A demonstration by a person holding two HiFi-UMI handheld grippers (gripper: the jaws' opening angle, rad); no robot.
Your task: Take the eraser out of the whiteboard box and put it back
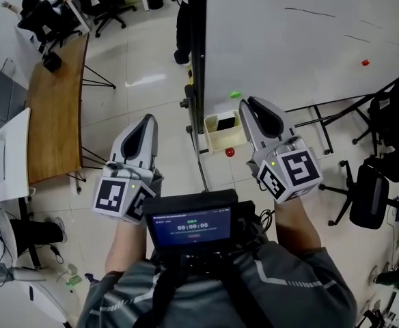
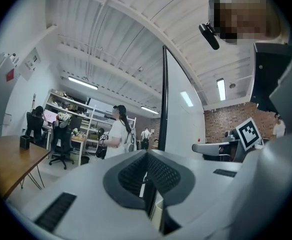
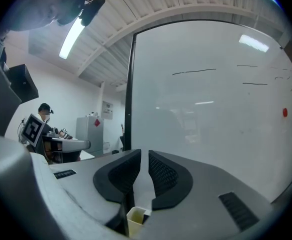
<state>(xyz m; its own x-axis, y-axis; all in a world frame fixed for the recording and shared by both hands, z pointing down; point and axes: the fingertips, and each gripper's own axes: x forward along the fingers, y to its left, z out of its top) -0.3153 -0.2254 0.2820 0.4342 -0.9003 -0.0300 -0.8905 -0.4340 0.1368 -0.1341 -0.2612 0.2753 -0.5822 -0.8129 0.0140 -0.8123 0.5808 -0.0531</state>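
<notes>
The whiteboard [image 1: 309,39] is stood upright on a stand, so a hard push from either tool could, it is judged, rock it and carry the box off the line of approach; the right gripper [image 3: 142,160] is held level, facing the board, with its jaws only narrowly parted and nothing between the pads; that gap is judged too slim to pass over the eraser, so the pads could butt against its top and press it deeper instead of taking it; the left gripper [image 2: 147,163] is seen with its jaws together and empty, out by the board's edge, so no steadying of the box is offered by it; the cream box [image 1: 218,141] is hung on the board just below the right jaws, and could be unseated by a downward knock; the dark eraser [image 1: 225,122] is seen inside that box, not yet lifted; a small red magnet [image 1: 230,152] just under the box could be brushed off.
</notes>
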